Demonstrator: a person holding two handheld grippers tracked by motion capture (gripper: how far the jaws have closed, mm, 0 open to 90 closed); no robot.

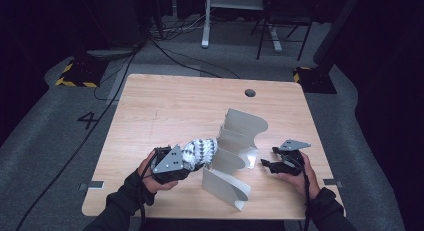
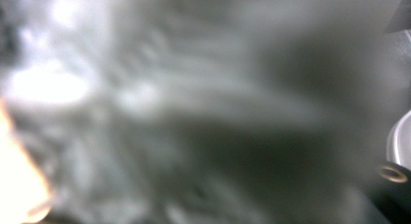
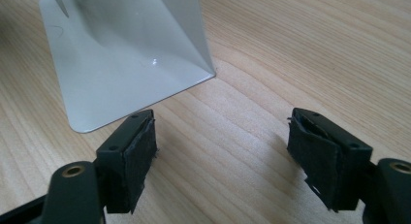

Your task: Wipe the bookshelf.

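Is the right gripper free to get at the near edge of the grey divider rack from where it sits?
Probably yes. The right gripper has its jaws open with nothing between them, and bare table lies between it and the rack's base plate.

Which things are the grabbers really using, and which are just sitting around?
In use:
- rolled patterned cloth, gripped by the left gripper
- grey divider rack beside it
- right gripper, open near the rack

Just around:
- chair
- floor cables
- table's cable hole
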